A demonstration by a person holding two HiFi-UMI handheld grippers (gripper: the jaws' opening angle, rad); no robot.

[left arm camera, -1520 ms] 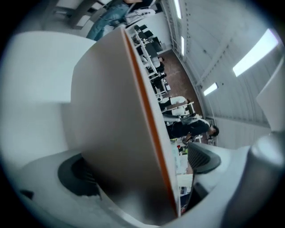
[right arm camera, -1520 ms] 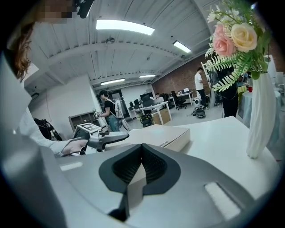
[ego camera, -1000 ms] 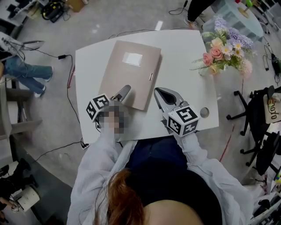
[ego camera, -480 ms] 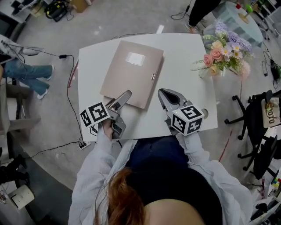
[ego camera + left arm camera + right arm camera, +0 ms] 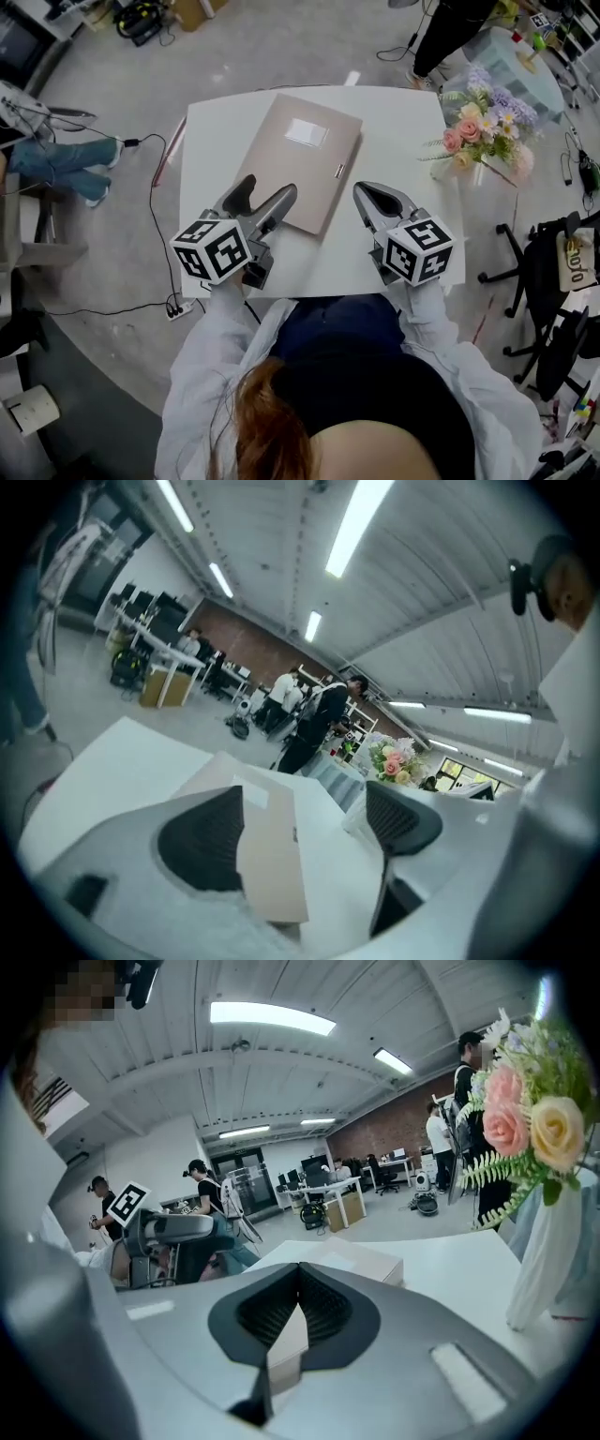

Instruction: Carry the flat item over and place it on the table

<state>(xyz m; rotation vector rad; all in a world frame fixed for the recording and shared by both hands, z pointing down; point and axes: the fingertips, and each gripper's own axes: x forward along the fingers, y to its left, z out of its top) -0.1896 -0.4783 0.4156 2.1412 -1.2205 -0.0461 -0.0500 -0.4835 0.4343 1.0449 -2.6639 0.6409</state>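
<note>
folder (image 5: pixel 305 159) stays put; left tool (image 5: pixel 267 187) risen clear, rolled, jaws narrowing, empty

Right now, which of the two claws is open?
The left grey two-jaw claw: its jaws stand apart, having just been closing, with nothing gripped between them. The right grey claw has its jaws pressed together.

**Right gripper view: contents on sight**

- Your right gripper (image 5: pixel 300 1274): the jaws meet tip to tip with nothing clamped. A tan sliver shows through the gap below the tips.
- Beige folder (image 5: pixel 361 1258): it lies flat on the white table (image 5: pixel 450 1269), beyond your jaws.
- Flower bouquet (image 5: pixel 530 1119): pink and cream blooms stand in a pale vase (image 5: pixel 553 1251) at the table's right.
- Background: people (image 5: pixel 202 1194) stand among desks, under ceiling strip lights (image 5: pixel 272 1016).
</note>
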